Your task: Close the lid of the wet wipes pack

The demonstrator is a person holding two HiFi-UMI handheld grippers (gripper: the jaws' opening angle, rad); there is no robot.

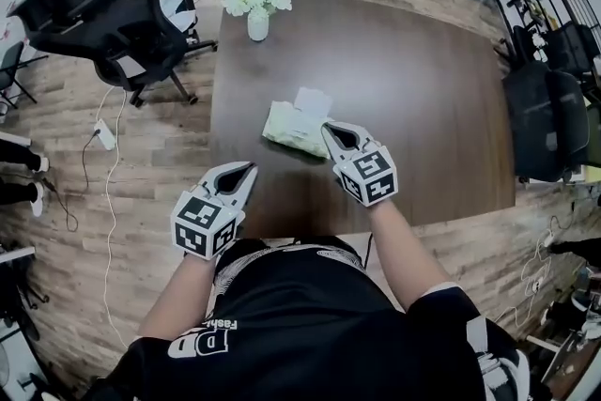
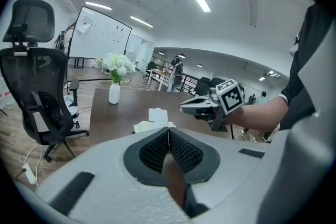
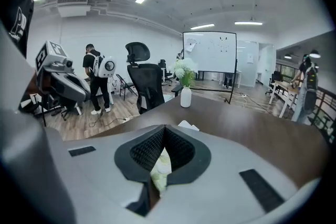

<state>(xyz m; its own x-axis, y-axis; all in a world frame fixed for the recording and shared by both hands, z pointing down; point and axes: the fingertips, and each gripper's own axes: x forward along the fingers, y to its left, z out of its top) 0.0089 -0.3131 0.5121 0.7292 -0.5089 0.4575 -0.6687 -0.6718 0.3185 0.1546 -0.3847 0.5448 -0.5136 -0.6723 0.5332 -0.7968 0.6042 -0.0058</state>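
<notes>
The pale green wet wipes pack [image 1: 291, 131] lies mid-table, its white lid [image 1: 313, 100] flipped open toward the far side. My right gripper [image 1: 328, 128] is shut with nothing in it. Its tips hang over the pack's near right corner, and I cannot tell whether they touch. In the right gripper view the pack [image 3: 160, 167] shows through the gap below the shut jaws, with the lid [image 3: 187, 125] just beyond. My left gripper [image 1: 251, 168] is shut and empty, near the table's front edge, left of the pack. From the left gripper view the pack [image 2: 149, 126] lies ahead of the closed tips [image 2: 168, 129].
A white vase of flowers [image 1: 255, 3] stands at the table's far left edge. Black office chairs [image 1: 122, 19] sit to the left, and more chairs [image 1: 549, 122] to the right. A power strip and cable [image 1: 104, 134] lie on the wooden floor.
</notes>
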